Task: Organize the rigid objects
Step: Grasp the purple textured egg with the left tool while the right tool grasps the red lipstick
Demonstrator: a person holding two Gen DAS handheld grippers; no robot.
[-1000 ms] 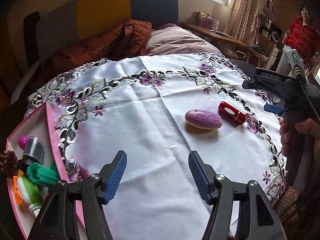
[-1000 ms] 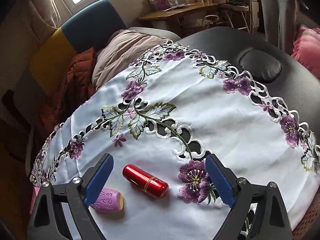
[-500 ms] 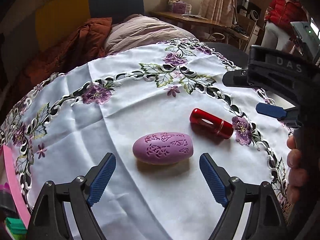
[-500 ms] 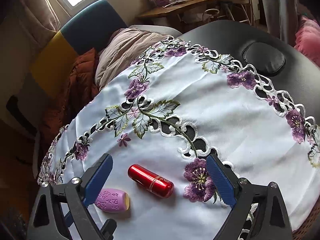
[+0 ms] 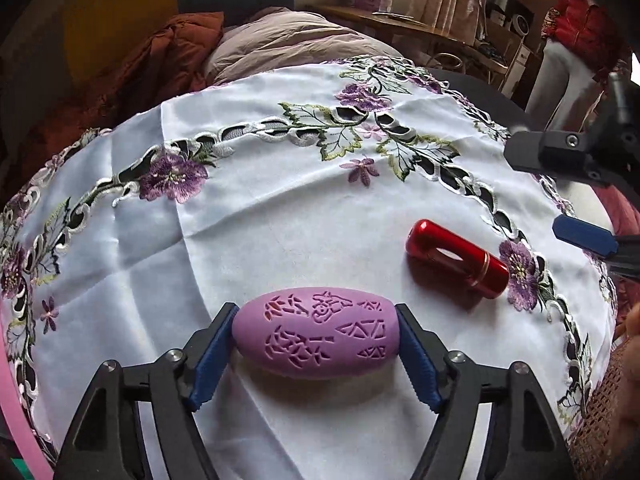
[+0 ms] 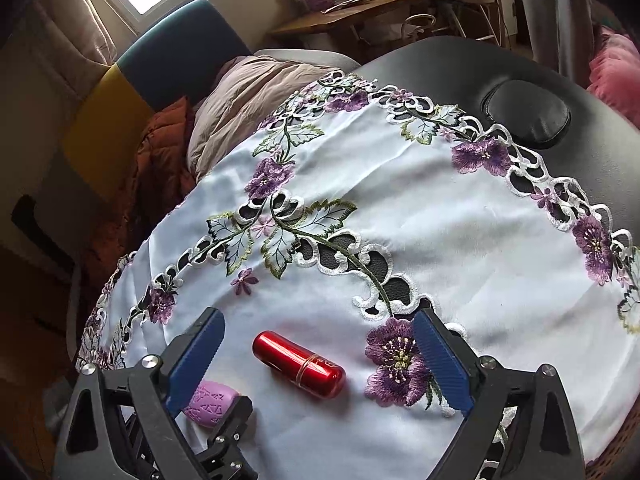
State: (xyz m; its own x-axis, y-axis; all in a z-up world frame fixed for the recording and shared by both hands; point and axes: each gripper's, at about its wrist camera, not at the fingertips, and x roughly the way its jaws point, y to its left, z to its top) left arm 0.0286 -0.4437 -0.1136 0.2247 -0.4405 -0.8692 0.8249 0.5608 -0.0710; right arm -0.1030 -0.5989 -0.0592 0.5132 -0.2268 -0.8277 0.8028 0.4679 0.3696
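Observation:
A purple egg-shaped object with cut-out patterns lies on the white embroidered tablecloth. My left gripper has its two blue pads against both ends of it, on the cloth. A red metallic cylinder lies just right of it. In the right wrist view my right gripper is open, low over the cloth, with the red cylinder lying between its fingers, untouched. The purple object shows at lower left there, behind the left finger.
A pink tray edge shows at the far left. The cloth covers a black padded table with a dark oval pad. A sofa with clothes lies beyond. A person in red stands at the back right.
My left gripper moved forward and right from the tray side to the purple object and closed on its ends. My right gripper edged slightly closer to the red cylinder, still open.

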